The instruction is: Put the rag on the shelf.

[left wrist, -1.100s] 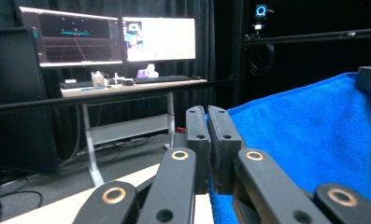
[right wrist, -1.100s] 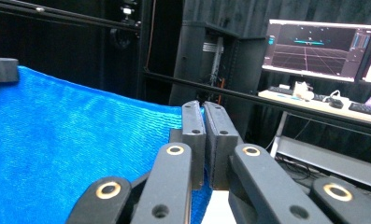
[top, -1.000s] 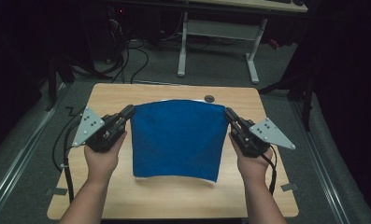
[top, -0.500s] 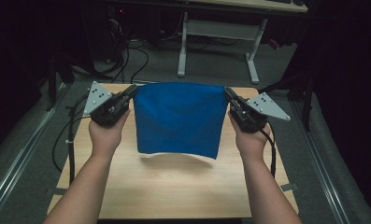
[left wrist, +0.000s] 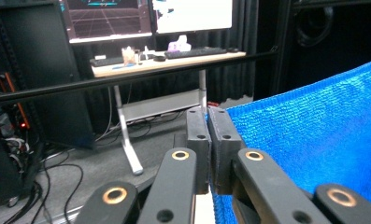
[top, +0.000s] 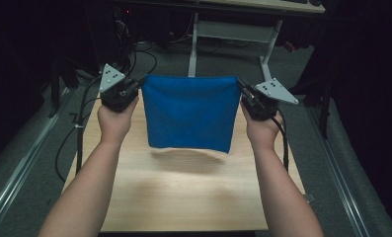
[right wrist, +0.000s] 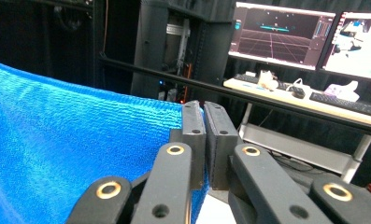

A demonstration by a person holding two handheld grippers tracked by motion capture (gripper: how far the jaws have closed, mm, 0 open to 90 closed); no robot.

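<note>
With your left tool (top: 134, 89) and right tool (top: 246, 94) each clamped on a top corner of the blue towel (top: 188, 111), uneven pulling could slip a corner free above the desk (top: 183, 192).

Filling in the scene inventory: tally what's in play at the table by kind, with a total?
Blue terry cloth, held up by its top corners: 1
Black two-jaw tools, left and right, each shut on a corner: 2
Light wooden table: 1
Total: 4

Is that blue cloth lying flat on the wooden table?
No, the blue terry cloth hangs in the air above the light wooden table, casting a shadow there.
</note>
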